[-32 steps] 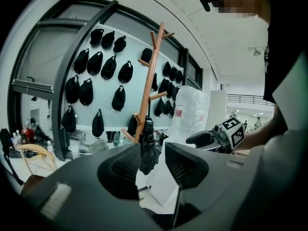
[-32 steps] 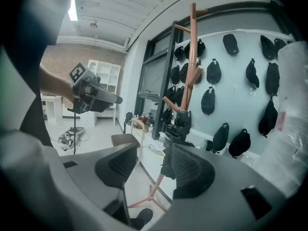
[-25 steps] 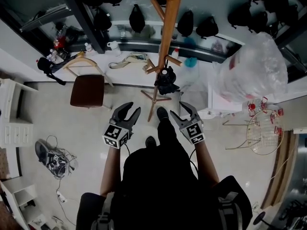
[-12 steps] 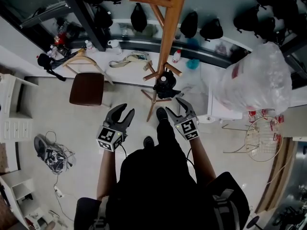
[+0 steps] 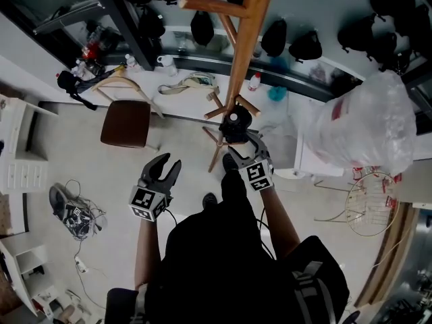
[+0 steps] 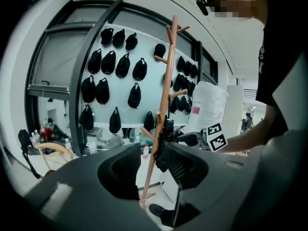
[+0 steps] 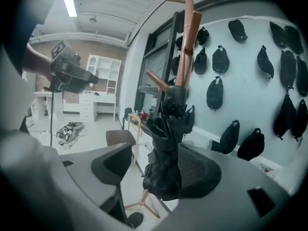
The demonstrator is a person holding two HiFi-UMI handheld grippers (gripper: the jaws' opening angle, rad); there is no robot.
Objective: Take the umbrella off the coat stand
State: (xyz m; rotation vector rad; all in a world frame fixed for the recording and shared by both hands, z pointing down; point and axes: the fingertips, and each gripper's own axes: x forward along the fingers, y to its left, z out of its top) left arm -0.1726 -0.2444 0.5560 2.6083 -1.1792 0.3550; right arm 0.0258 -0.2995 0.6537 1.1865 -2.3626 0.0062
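A folded black umbrella hangs from a low peg of the wooden coat stand. My right gripper has its jaws either side of the umbrella and they are opening. The fabric lies against the right-hand pad, with a gap to the left-hand one, so the gripper is open. My left gripper hovers open over the floor, left of the stand, with nothing between its fingers. In the left gripper view the stand and umbrella show beyond the jaws.
A brown chair stands left of the stand's base. A large clear plastic bag and a wire basket sit at the right. Shoes and cables lie on the floor at the left. Black caps hang on the wall behind.
My right gripper has moved forward to the stand and its jaws now sit around the umbrella, wider than before. The left gripper has drifted slightly back and to the left.
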